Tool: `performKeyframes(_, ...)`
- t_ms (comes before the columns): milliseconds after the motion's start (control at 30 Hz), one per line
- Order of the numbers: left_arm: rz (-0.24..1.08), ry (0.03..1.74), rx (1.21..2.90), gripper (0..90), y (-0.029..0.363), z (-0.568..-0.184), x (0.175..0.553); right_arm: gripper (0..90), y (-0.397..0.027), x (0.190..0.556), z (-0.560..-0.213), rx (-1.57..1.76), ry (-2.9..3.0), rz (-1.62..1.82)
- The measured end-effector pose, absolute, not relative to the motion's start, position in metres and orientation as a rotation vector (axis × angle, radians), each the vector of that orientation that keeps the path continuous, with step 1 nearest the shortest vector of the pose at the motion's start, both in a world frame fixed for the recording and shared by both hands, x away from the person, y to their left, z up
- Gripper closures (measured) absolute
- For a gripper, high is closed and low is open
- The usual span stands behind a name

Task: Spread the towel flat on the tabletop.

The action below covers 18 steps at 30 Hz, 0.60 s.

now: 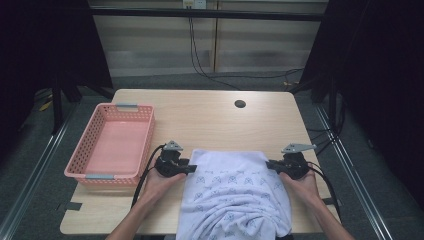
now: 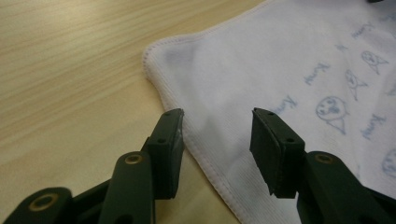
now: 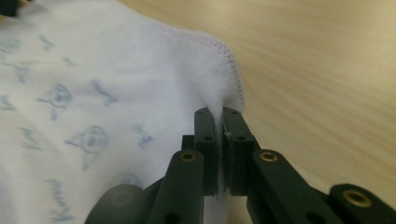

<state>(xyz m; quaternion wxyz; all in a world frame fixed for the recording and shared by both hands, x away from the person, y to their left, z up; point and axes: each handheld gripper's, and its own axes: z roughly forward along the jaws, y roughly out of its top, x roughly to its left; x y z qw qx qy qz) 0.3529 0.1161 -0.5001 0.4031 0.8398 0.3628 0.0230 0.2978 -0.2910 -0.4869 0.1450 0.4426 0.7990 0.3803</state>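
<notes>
A white cloth (image 1: 233,192) printed with small blue figures lies spread on the near half of the wooden table (image 1: 210,120), its near end hanging over the front edge. My left gripper (image 1: 192,168) is at the cloth's far left corner. Seen from the left gripper view, the left gripper (image 2: 217,140) is open, its jaws straddling the hemmed edge of the cloth (image 2: 261,74). My right gripper (image 1: 270,163) is at the far right corner. Along its own jaws, the right gripper (image 3: 220,135) is shut on the hem of the cloth (image 3: 107,79), pinching a raised fold.
An empty pink plastic basket (image 1: 97,175) stands at the table's left side, close to my left hand. A dark round hole (image 1: 240,104) sits in the tabletop at the far middle. Cables (image 1: 200,60) run across the floor behind the table.
</notes>
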Motion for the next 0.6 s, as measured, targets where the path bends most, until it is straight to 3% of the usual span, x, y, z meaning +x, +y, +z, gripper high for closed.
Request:
performKeyframes(100,0.082,0.931,2.109,58.5,0.113,-0.503,0.357,87.1,-0.282,0.283,-0.471,1.194,2.286,1.164)
performKeyframes(200,0.094,0.899,2.145,78.8,0.113,-0.503,0.357,86.9,-0.264,0.267,-0.469,1.088,2.363,1.209)
performKeyframes(267,0.060,0.897,2.136,85.8,0.114,-0.503,0.356,86.2,-0.252,0.258,-0.477,1.041,2.438,1.199)
performKeyframes(433,0.057,0.864,2.116,87.2,0.116,-0.497,0.349,77.9,-0.237,0.247,-0.493,0.979,2.589,1.118)
performKeyframes(533,0.048,0.864,2.115,87.0,0.118,-0.498,0.348,67.3,-0.248,0.248,-0.481,1.004,2.507,1.204)
performKeyframes(600,0.037,0.868,2.110,86.8,0.120,-0.498,0.349,66.8,-0.257,0.250,-0.472,1.043,2.427,1.256)
